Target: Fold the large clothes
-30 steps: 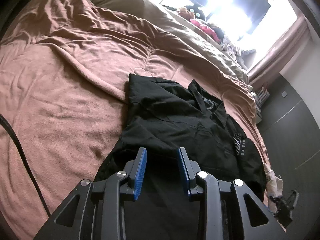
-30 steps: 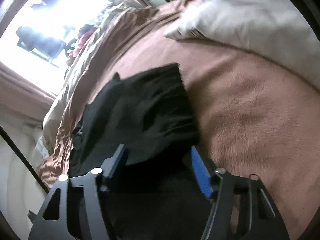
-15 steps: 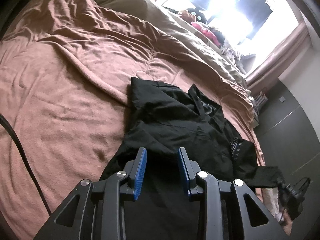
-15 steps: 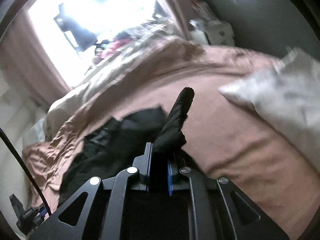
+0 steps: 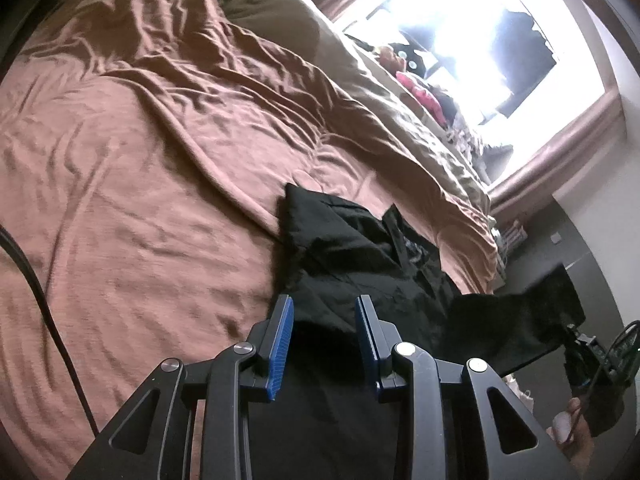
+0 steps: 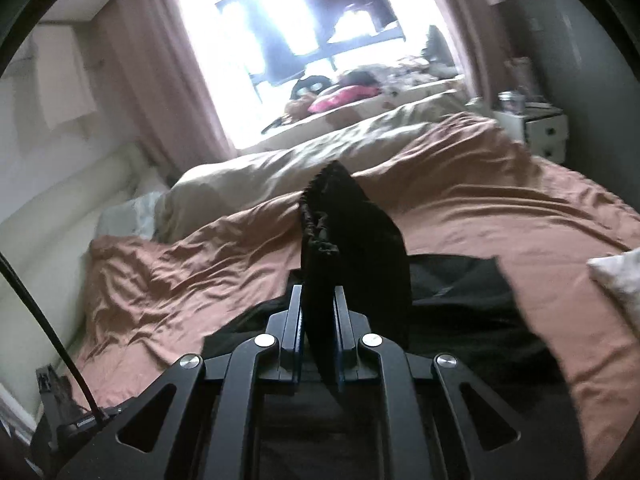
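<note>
Right wrist view: right hand-held gripper (image 6: 317, 332) clamped on a shirt (image 5: 352, 264) sleeve, lifted off the bed (image 5: 140, 200) — shirt body lies below, collar toward the window. Left hand-held gripper (image 5: 324, 340) part open, empty, over the hem.

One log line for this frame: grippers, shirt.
left gripper: open, over shirt | right gripper: shut on sleeve, lifted | shirt on bed

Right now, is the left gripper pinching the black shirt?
No. The left gripper's blue pads stand apart above the shirt, with nothing clamped between them.
</note>
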`<state>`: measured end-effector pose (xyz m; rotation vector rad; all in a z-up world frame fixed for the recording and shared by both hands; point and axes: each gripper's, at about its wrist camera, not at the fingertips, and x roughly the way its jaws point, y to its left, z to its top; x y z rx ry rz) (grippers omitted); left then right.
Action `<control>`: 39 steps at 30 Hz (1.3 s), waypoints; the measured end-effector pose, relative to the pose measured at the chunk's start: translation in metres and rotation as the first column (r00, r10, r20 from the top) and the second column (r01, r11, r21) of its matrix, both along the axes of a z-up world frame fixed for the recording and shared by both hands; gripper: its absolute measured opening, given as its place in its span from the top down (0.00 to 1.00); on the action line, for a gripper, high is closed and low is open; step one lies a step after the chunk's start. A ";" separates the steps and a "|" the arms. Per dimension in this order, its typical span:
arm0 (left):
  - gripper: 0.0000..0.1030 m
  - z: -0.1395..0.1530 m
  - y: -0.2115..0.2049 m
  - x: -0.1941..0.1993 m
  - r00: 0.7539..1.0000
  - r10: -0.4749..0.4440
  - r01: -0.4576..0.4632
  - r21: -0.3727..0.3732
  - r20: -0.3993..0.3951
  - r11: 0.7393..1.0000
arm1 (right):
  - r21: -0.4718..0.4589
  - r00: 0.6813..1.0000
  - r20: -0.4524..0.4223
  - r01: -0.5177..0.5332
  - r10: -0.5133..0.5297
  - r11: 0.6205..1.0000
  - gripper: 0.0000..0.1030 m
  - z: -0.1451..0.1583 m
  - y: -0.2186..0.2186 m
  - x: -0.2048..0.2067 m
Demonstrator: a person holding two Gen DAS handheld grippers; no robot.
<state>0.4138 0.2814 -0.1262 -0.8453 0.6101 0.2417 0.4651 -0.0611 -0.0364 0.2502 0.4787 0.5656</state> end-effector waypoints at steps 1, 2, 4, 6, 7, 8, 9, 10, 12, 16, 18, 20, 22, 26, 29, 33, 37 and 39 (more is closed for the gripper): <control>0.67 0.000 0.002 -0.001 1.000 0.004 -0.004 -0.003 0.000 1.000 | -0.008 1.000 -0.002 -0.021 0.021 1.000 0.92 -0.005 0.012 0.000; 0.67 0.000 0.004 -0.003 1.000 0.012 -0.012 -0.006 -0.002 1.000 | -0.014 0.999 -0.004 -0.036 0.036 0.999 0.92 -0.010 0.016 0.000; 0.67 -0.001 0.007 -0.004 1.000 0.021 -0.021 -0.007 -0.011 1.000 | -0.028 0.998 -0.017 -0.069 0.069 0.997 0.92 -0.020 0.038 0.000; 0.67 -0.003 0.012 -0.008 0.999 0.032 -0.032 -0.017 -0.012 0.999 | -0.030 0.994 -0.041 -0.104 0.102 0.994 0.92 -0.033 0.055 0.007; 0.67 -0.004 0.017 -0.011 0.999 0.043 -0.043 -0.031 -0.009 0.999 | -0.034 0.992 -0.055 -0.119 0.117 0.992 0.92 -0.039 0.065 0.007; 0.67 -0.004 0.020 -0.013 0.999 0.051 -0.051 -0.040 -0.006 0.998 | -0.037 0.989 -0.069 -0.133 0.130 0.990 0.92 -0.044 0.071 0.017; 0.67 -0.005 0.025 -0.017 0.998 0.063 -0.063 -0.050 -0.003 0.997 | -0.040 0.985 -0.091 -0.153 0.149 0.987 0.92 -0.049 0.081 0.029; 0.67 -0.005 0.029 -0.020 0.997 0.075 -0.075 -0.056 0.000 0.996 | -0.041 0.980 -0.113 -0.171 0.165 0.984 0.92 -0.056 0.089 0.030; 0.67 -0.004 0.037 -0.027 0.995 0.099 -0.099 -0.060 0.001 0.993 | -0.018 0.965 -0.167 -0.210 0.204 0.978 0.91 -0.060 0.104 0.046; 0.67 -0.006 0.044 -0.033 0.993 0.118 -0.117 -0.078 0.009 0.990 | 0.012 0.940 -0.258 -0.227 0.222 0.974 0.85 -0.067 0.113 0.067; 0.67 -0.006 0.047 -0.035 0.993 0.118 -0.116 -0.090 0.017 0.989 | 0.066 0.932 -0.277 -0.225 0.235 0.972 0.30 -0.066 0.110 0.079; 0.67 -0.005 0.049 -0.039 0.992 0.124 -0.121 -0.091 0.022 0.988 | 0.070 0.938 -0.273 -0.200 0.212 0.977 0.00 -0.065 0.103 0.078; 0.67 -0.003 0.050 -0.040 0.992 0.127 -0.124 -0.096 0.028 0.988 | 0.085 0.944 -0.282 -0.151 0.169 0.985 0.00 -0.066 0.088 0.069; 0.67 -0.001 0.039 -0.033 0.995 0.098 -0.095 -0.084 0.032 0.992 | 0.153 0.925 -0.375 0.001 0.057 0.988 0.00 -0.072 0.038 0.050; 0.67 -0.003 0.022 -0.017 0.999 0.025 -0.023 -0.077 0.020 0.997 | 0.181 0.917 -0.396 0.126 -0.045 0.975 0.00 -0.078 0.003 0.032; 0.67 -0.004 -0.009 0.008 0.995 -0.096 0.096 -0.025 -0.022 0.995 | 0.132 0.907 -0.418 0.117 -0.052 0.984 0.00 -0.080 -0.016 0.036; 0.67 -0.013 -0.035 0.030 0.983 -0.162 0.162 -0.005 -0.084 0.987 | 0.080 0.922 -0.380 0.109 -0.071 0.991 0.00 -0.071 -0.033 0.034; 0.66 -0.018 -0.045 0.039 0.976 -0.187 0.188 -0.002 -0.114 0.982 | 0.050 0.921 -0.382 0.104 -0.077 0.993 0.02 -0.075 -0.041 0.025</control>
